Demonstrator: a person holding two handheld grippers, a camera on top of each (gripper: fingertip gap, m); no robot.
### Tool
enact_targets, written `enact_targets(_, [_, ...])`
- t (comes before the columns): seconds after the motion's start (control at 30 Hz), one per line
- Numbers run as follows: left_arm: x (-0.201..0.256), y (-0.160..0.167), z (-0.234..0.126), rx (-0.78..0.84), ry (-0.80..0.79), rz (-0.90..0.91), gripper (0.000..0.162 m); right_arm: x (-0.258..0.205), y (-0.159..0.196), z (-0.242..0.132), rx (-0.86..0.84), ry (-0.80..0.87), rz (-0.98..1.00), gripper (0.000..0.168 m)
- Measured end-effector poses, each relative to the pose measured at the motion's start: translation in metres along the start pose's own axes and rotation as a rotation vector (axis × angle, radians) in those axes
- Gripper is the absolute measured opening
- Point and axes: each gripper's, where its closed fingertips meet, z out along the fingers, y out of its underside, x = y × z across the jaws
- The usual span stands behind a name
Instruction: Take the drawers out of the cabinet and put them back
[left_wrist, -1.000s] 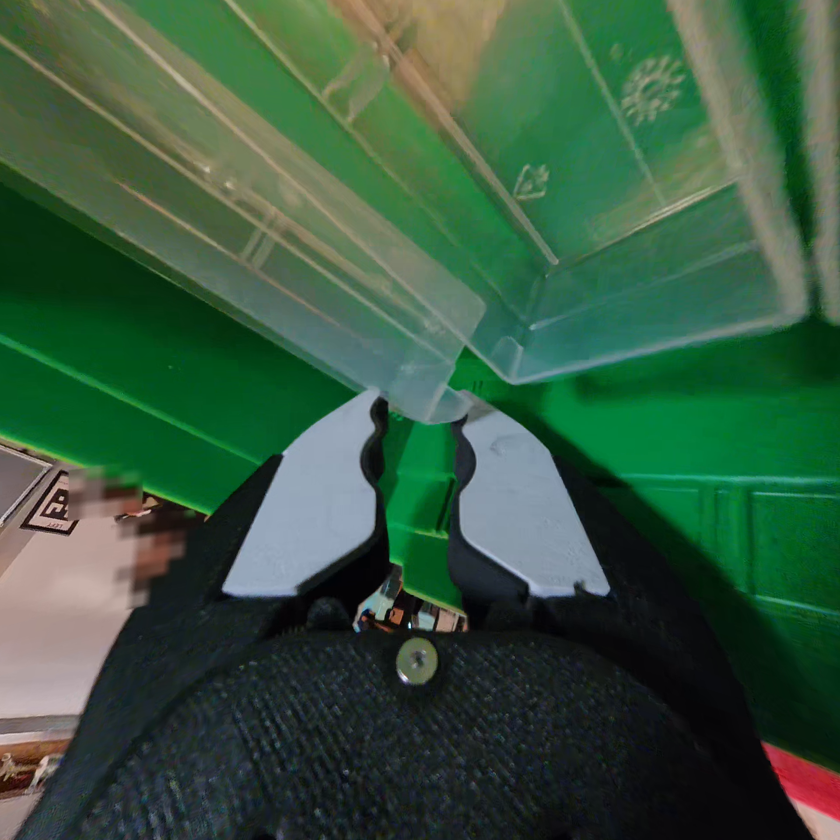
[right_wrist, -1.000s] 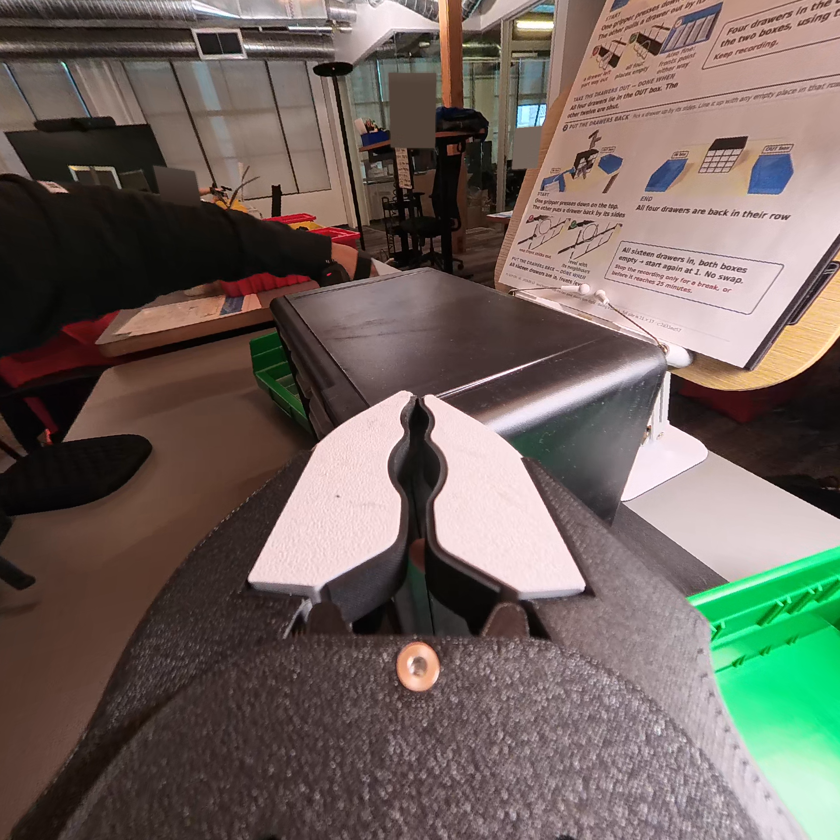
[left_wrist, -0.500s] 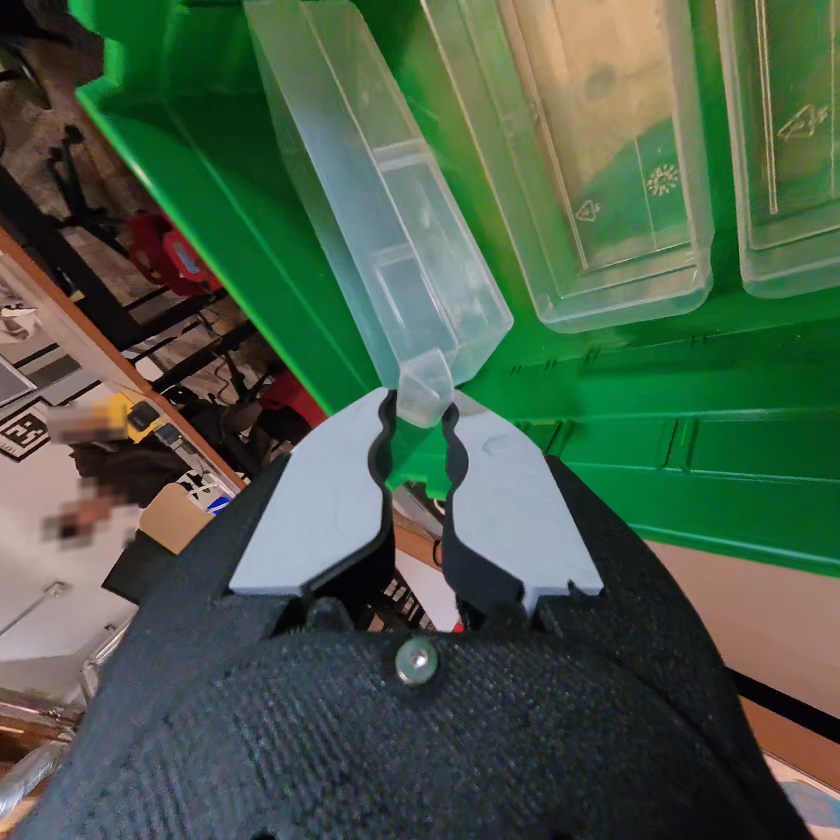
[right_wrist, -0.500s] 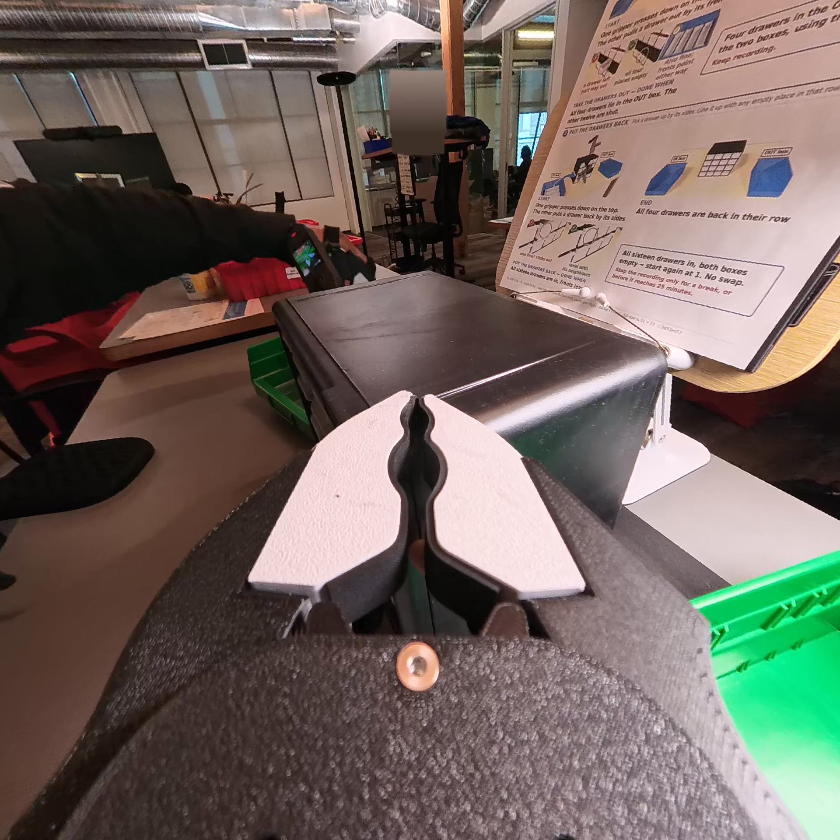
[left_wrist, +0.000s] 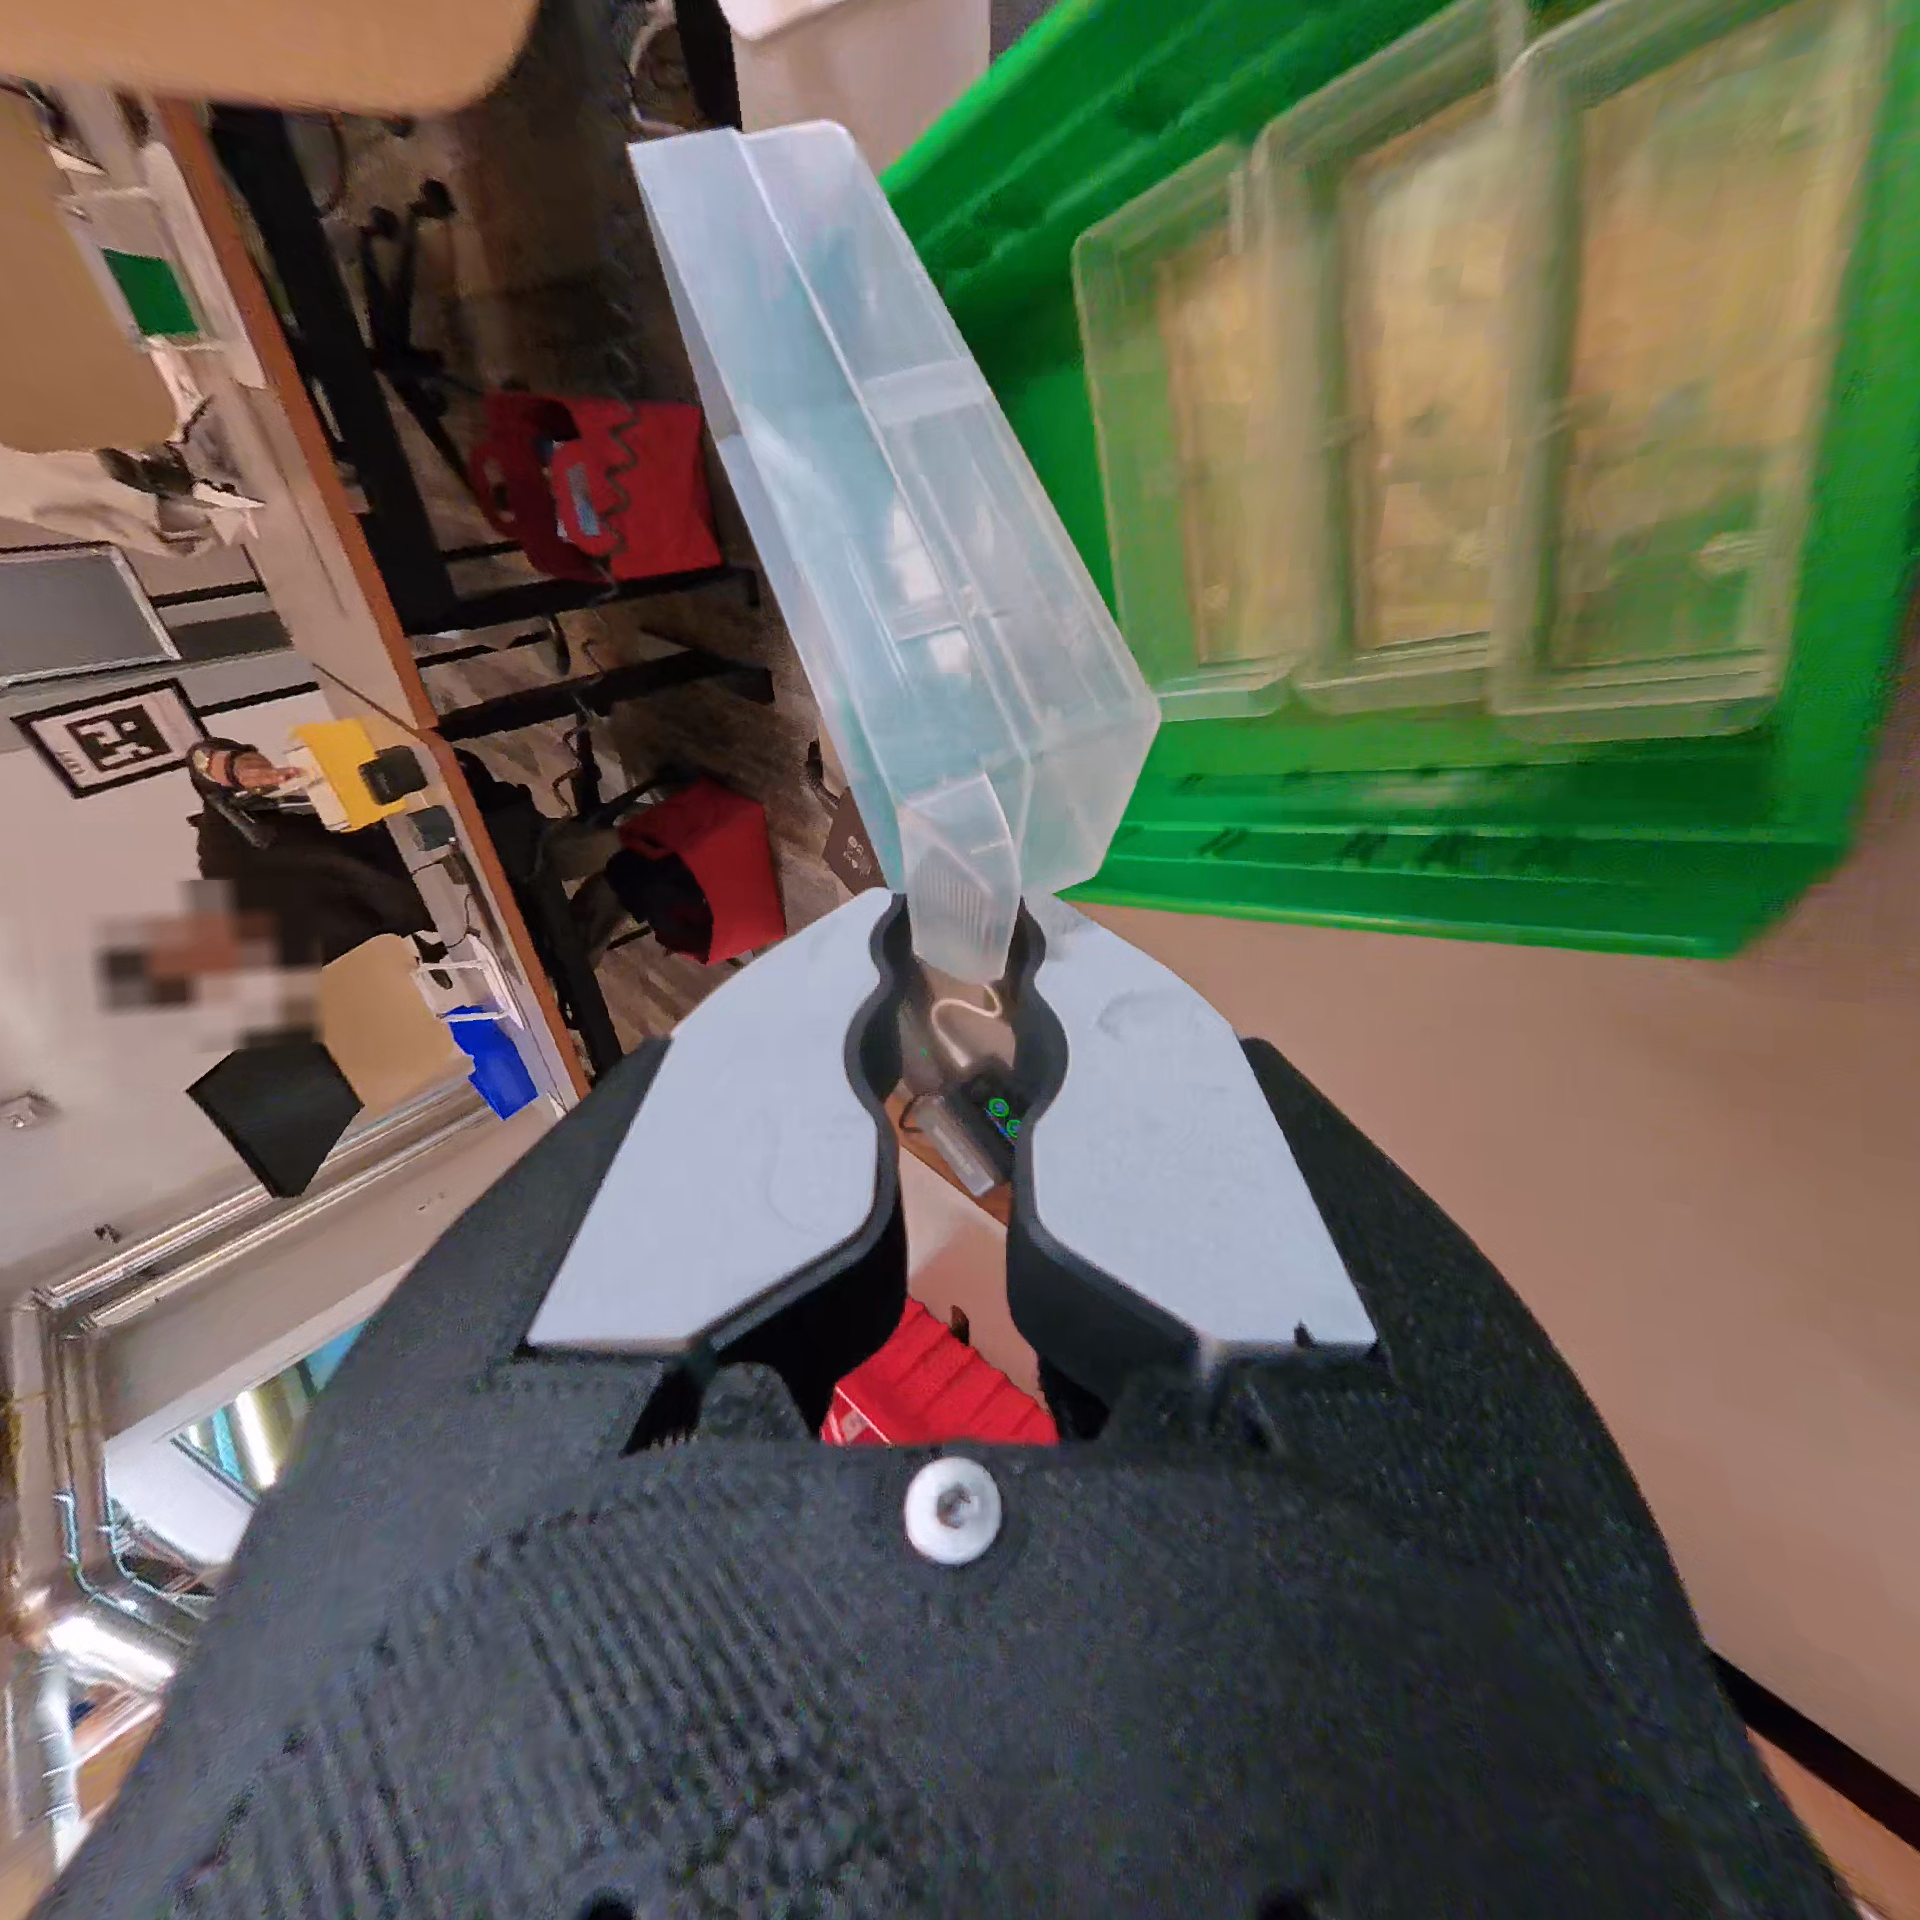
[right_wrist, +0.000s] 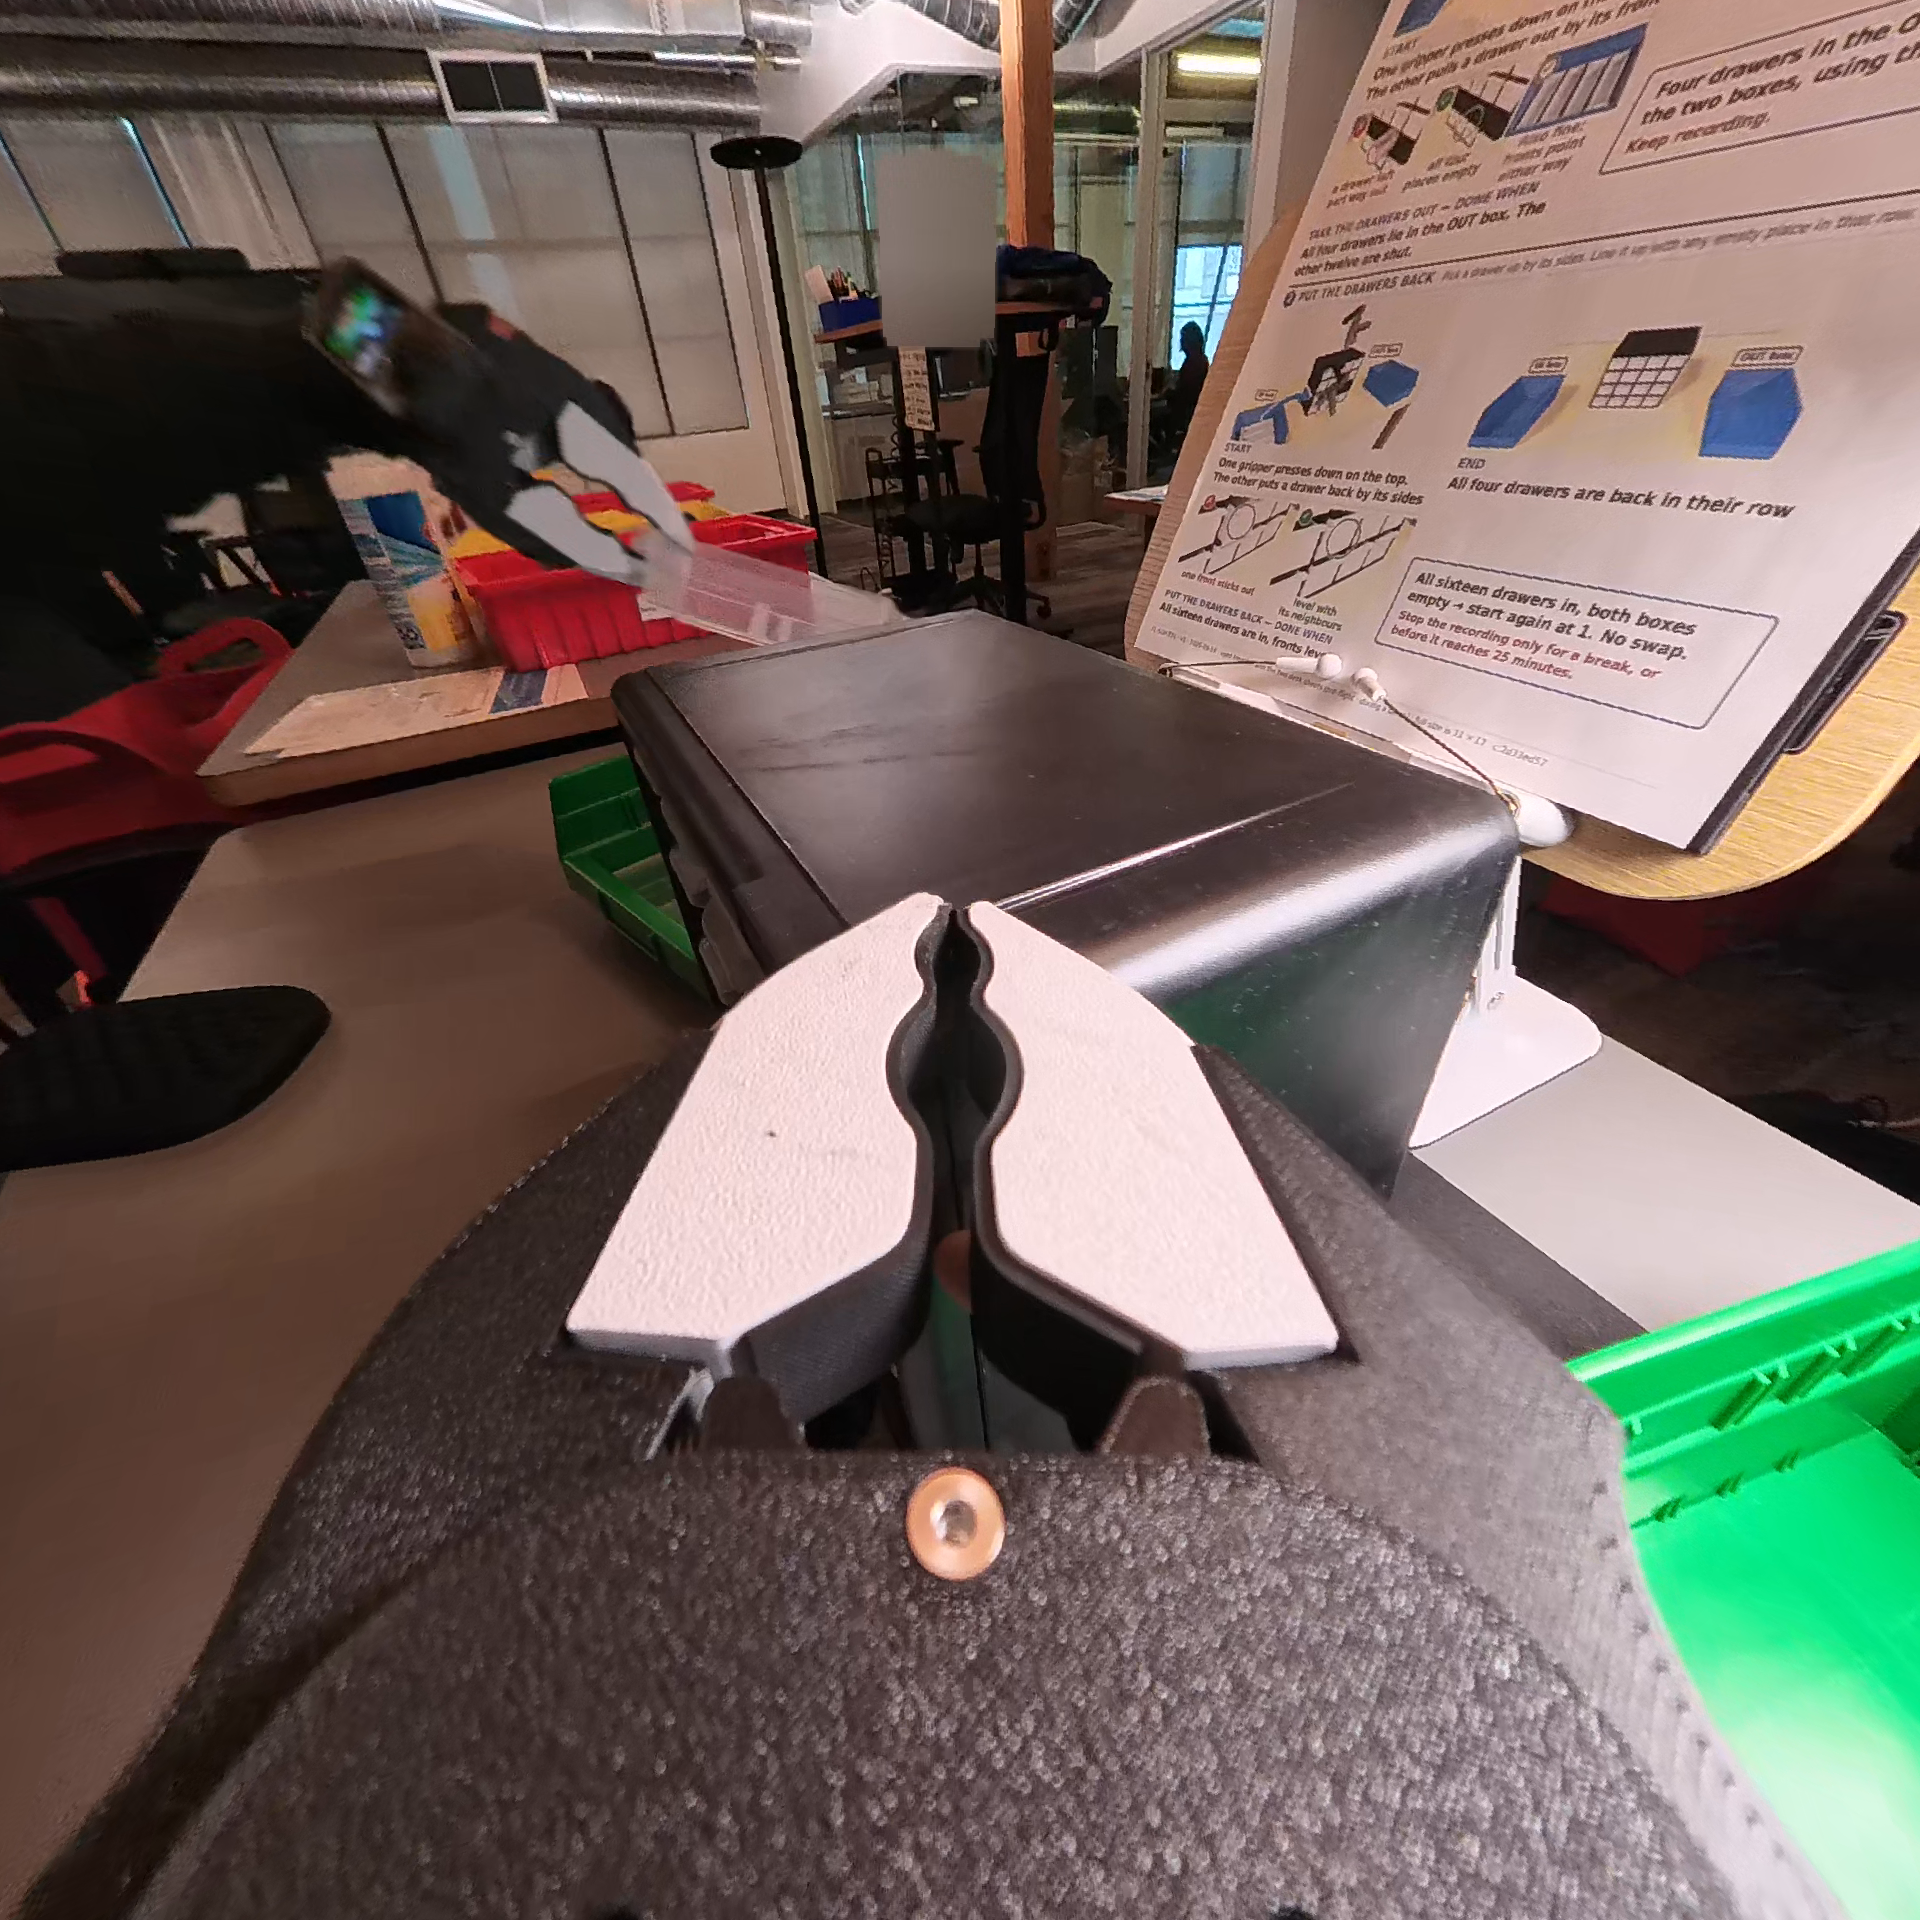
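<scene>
In the left wrist view the left gripper (left_wrist: 958, 940) pinches the small pull tab of a clear plastic drawer (left_wrist: 902, 488), which runs from frame centre up toward the top edge, in the air and clear of the green bin (left_wrist: 1455, 883) at the upper right. Three more clear drawers (left_wrist: 1455, 416) lie side by side inside that bin, blurred; any moulded marks on them cannot be made out. At the left edge a black-and-white square marker (left_wrist: 109, 736) hangs on a pale wall, and red bins (left_wrist: 623, 488) sit beyond the table's edge. In the right wrist view the right gripper (right_wrist: 954, 920) has its grey fingers (right_wrist: 790, 1143) pressed together with nothing between them, low in the frame, at the near top edge of the black cabinet (right_wrist: 1039, 769); whether it touches the top cannot be told. The left gripper with the drawer appears blurred at the upper left of this view, above and beyond the cabinet's far end. A printed instruction sheet (right_wrist: 1558, 416) with blue box drawings and lines of text stands on a wooden board at the upper right. A second green bin (right_wrist: 1787, 1507) fills the lower right corner, and a carton (right_wrist: 410, 582) with a blue and yellow label stands on the far table.
</scene>
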Motion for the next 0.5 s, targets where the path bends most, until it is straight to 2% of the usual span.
enact_targets(0.13, [0.045, -0.025, -0.070, 0.045, 0.017, -0.006, 0.018, 0.000, 0.000, 0.000, -0.010, 0.010, -0.005, 0.000])
enact_targets(0.3, [0.125, -0.077, -0.132, 0.092, 0.187, -0.007, 0.018, 0.000, 0.000, 0.000, -0.005, 0.008, 0.009, 0.000])
enact_targets(0.4, [0.162, -0.115, -0.140, 0.103, 0.279, -0.012, 0.018, 0.000, 0.000, 0.000, -0.010, 0.016, 0.007, 0.000])
enact_targets(0.5, [0.182, -0.146, -0.123, 0.055, 0.324, -0.079, 0.018, -0.001, 0.001, 0.000, -0.019, 0.031, -0.004, 0.000])
